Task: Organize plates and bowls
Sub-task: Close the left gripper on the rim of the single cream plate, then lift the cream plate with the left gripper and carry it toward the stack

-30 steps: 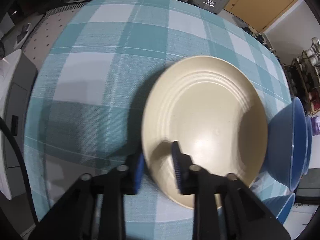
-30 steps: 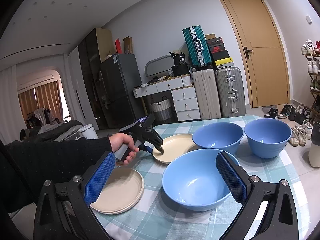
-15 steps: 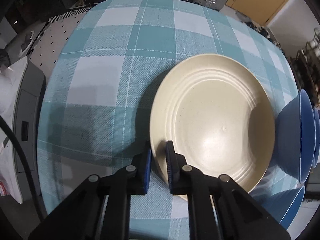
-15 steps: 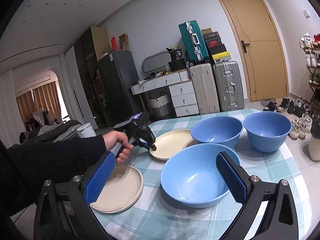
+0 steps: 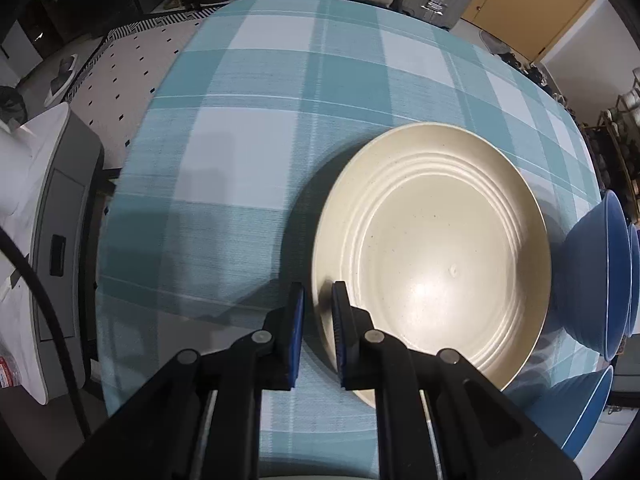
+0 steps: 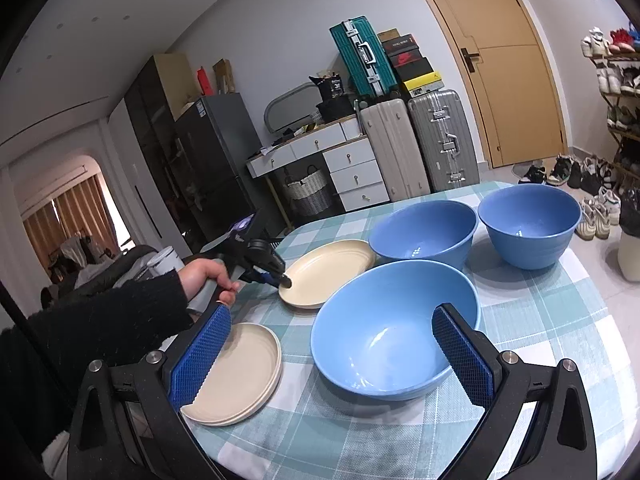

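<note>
My left gripper (image 5: 318,312) is shut on the near rim of a cream plate (image 5: 436,256), which tilts up a little off the checked tablecloth (image 5: 248,152). The right wrist view shows the same gripper (image 6: 282,278) pinching that plate (image 6: 328,270). My right gripper (image 6: 328,352) is open and empty, hovering above the table. A stack of cream plates (image 6: 240,372) lies below its left finger. A large blue bowl (image 6: 396,328) sits in front of it. Two more blue bowls (image 6: 424,232) (image 6: 528,224) stand behind.
Blue bowls (image 5: 596,276) crowd the right edge of the left wrist view. The round table's edge (image 5: 116,208) drops off at the left, with a white appliance (image 5: 36,240) beside it. Suitcases (image 6: 416,144), drawers and a shoe rack stand beyond the table.
My left gripper closed on the cream plate's rim and has drawn back toward the person, with the plate's near edge lifted. The right gripper has hardly moved.
</note>
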`<state>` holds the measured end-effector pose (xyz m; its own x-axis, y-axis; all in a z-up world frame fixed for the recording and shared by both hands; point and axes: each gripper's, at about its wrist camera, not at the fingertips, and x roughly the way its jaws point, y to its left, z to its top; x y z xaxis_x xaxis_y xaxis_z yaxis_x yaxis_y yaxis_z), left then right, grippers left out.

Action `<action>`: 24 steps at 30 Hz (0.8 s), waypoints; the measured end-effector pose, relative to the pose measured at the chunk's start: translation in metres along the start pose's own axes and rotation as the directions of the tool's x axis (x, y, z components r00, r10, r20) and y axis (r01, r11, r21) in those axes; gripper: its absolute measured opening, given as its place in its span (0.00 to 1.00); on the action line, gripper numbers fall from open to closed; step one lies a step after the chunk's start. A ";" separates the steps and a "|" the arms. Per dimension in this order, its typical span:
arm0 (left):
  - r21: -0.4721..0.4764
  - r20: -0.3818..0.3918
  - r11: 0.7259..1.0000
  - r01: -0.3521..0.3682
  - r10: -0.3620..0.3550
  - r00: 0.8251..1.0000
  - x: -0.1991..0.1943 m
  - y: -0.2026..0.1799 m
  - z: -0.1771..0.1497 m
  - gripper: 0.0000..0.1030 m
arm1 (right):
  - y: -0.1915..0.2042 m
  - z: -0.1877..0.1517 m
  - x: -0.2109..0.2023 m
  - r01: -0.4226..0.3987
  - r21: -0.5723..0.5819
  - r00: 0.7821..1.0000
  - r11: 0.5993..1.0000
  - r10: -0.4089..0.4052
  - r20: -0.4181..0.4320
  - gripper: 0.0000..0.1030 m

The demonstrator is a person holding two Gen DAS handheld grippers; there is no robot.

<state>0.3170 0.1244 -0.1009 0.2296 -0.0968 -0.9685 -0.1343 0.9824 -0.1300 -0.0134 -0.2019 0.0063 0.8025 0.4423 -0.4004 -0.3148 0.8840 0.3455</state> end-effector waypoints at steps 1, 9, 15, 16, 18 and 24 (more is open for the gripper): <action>0.003 0.000 1.000 -0.001 0.001 1.000 0.000 0.003 0.000 0.11 | -0.002 0.001 0.002 -0.001 0.003 1.000 1.000 0.001 -0.003 0.99; 0.005 0.004 0.999 -0.047 0.047 0.999 -0.005 0.027 -0.003 0.11 | -0.002 -0.004 0.016 -0.067 0.001 0.995 0.998 0.067 -0.077 0.99; 0.023 0.001 0.996 -0.091 0.091 0.996 -0.007 0.038 -0.005 0.11 | 0.001 -0.004 0.021 -0.070 -0.017 0.994 0.997 0.068 -0.083 0.99; 0.020 0.002 0.996 -0.087 0.087 0.996 -0.007 0.040 -0.005 0.11 | 0.001 -0.004 0.022 -0.070 -0.018 0.994 0.997 0.068 -0.084 1.00; 0.013 0.007 0.997 -0.075 0.075 0.997 -0.008 0.044 -0.007 0.11 | 0.001 -0.005 0.022 -0.068 -0.020 0.994 0.997 0.066 -0.085 1.00; 0.050 0.021 0.995 -0.091 0.090 0.996 -0.007 0.038 -0.012 0.11 | 0.001 -0.006 0.025 -0.062 -0.031 0.994 0.998 0.059 -0.089 1.00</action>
<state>0.2987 0.1602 -0.1018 0.2363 -0.0043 -0.9717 -0.1060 0.9939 -0.0301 0.0031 -0.1890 -0.0079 0.7347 0.5050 -0.4531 -0.3794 0.8594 0.3427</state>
